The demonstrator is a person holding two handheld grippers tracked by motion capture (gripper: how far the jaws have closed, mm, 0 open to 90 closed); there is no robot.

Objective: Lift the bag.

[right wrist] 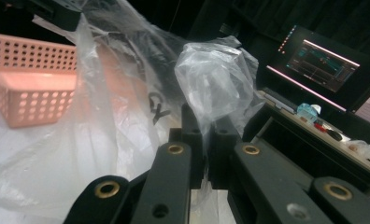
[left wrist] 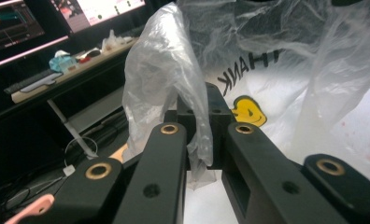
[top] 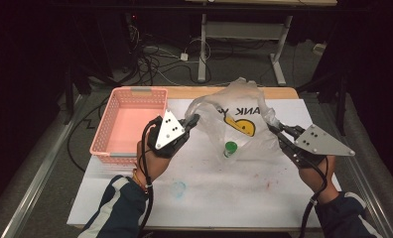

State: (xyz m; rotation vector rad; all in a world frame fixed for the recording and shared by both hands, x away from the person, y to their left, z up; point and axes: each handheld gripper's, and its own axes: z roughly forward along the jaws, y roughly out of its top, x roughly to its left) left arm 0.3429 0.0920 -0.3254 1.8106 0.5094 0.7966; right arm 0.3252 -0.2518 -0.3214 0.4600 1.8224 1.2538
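Observation:
A clear plastic bag point(top: 239, 116) with a yellow smiley face and black lettering hangs stretched between my two grippers above the white table cover. Inside it, near the bottom, lies a small green-capped object point(top: 229, 148). My left gripper point(top: 193, 120) is shut on the bag's left handle point(left wrist: 174, 84), which bunches up between the jaws. On the other side my right gripper point(top: 275, 128) is shut on the right handle point(right wrist: 211, 79). The bag's body point(left wrist: 286, 70) spreads behind the left jaws, and the same film point(right wrist: 71, 140) drapes left of the right jaws.
A pink perforated basket point(top: 130, 121) stands empty at the table's left, close to my left hand. The white table cover point(top: 209, 188) carries faint blue and red stains. Beyond the far edge are cables on the floor, a desk frame point(top: 244, 34) and lit monitors point(right wrist: 323, 60).

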